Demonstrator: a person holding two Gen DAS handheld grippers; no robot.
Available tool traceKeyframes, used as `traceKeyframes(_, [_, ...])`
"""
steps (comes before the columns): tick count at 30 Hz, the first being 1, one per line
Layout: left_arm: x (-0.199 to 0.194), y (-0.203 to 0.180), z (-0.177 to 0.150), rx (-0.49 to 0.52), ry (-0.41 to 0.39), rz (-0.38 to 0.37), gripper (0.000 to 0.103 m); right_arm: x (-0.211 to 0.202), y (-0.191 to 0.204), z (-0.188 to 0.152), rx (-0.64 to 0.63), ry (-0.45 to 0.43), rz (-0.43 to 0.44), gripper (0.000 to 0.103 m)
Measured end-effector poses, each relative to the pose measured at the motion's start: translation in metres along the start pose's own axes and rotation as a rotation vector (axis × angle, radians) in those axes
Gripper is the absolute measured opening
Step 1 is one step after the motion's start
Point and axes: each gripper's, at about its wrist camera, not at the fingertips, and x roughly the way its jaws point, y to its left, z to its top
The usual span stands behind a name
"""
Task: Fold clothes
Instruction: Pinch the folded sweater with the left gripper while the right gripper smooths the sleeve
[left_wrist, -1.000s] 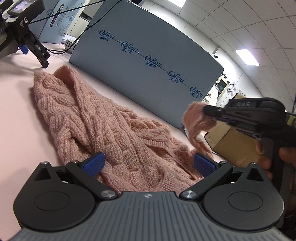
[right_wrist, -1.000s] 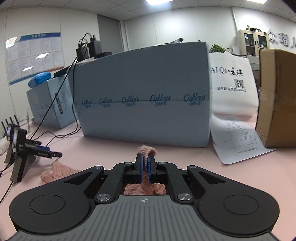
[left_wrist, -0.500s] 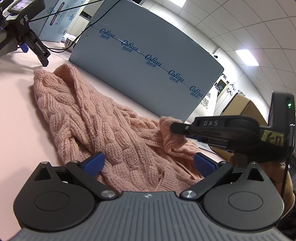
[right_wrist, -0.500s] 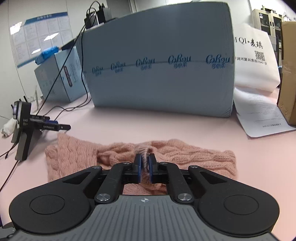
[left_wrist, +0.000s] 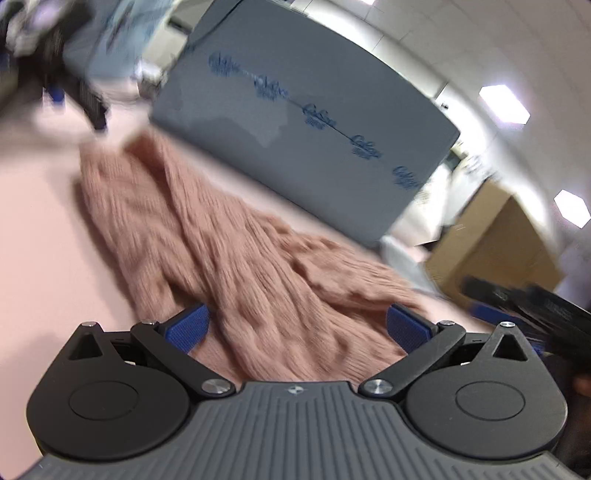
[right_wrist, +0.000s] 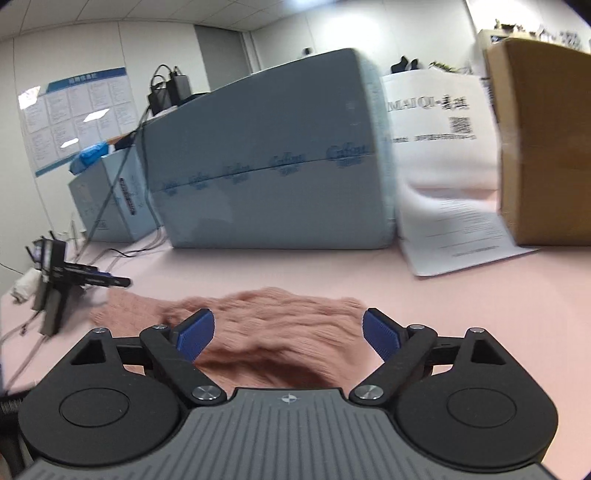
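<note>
A pink cable-knit sweater (left_wrist: 266, 273) lies bunched on the pink table (left_wrist: 44, 229). My left gripper (left_wrist: 297, 325) stands open just over its near end, and the knit shows between the blue pads without being pressed. The right wrist view shows the same sweater (right_wrist: 280, 314) as a low heap below my right gripper (right_wrist: 288, 332). That gripper's jaws are opening, with the knit beneath the gap and neither pad gripping it. In the left wrist view my right gripper (left_wrist: 517, 299) appears as a blurred dark shape low at the right edge.
A big blue-grey box (right_wrist: 277, 184) stands right behind the sweater. To its right are a white bag (right_wrist: 436, 122), a printed sheet (right_wrist: 461, 229) and a cardboard box (right_wrist: 546, 147). A spare gripper on a stand (right_wrist: 55, 280) with cables sits at the left.
My right gripper carried a pinched piece of the sweater over onto the heap, came down, and its jaws have spread off the knit. The left gripper stayed open over the sweater and tilted a little.
</note>
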Motion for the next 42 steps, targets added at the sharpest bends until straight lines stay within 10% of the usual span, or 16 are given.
traceKeyframes(4, [0.008, -0.032, 0.019, 0.143, -0.019, 0.083, 0.103, -0.003, -0.029, -0.017, 0.067, 0.019, 0.011, 0.087])
traceKeyframes(12, [0.070, -0.052, 0.044, 0.018, 0.244, 0.126, 0.103, -0.017, -0.047, -0.029, 0.161, 0.004, 0.108, 0.087])
traceKeyframes(18, [0.106, -0.063, 0.043, 0.023, 0.288, 0.214, 0.103, -0.033, -0.043, -0.031, 0.190, -0.001, 0.209, 0.087])
traceKeyframes(21, [0.109, -0.063, 0.043, 0.006, 0.258, 0.236, 0.082, -0.042, -0.033, -0.029, 0.163, -0.032, 0.207, 0.087])
traceKeyframes(23, [0.109, -0.064, 0.044, 0.015, 0.247, 0.250, 0.050, -0.046, -0.031, -0.030, 0.151, -0.050, 0.203, 0.088])
traceKeyframes(29, [0.110, -0.067, 0.048, 0.077, 0.215, 0.269, 0.013, -0.037, -0.032, -0.032, 0.167, -0.040, 0.160, 0.089])
traceKeyframes(42, [0.121, -0.073, 0.049, 0.177, 0.193, 0.373, 0.011, -0.015, -0.061, -0.040, 0.349, 0.030, 0.124, 0.089])
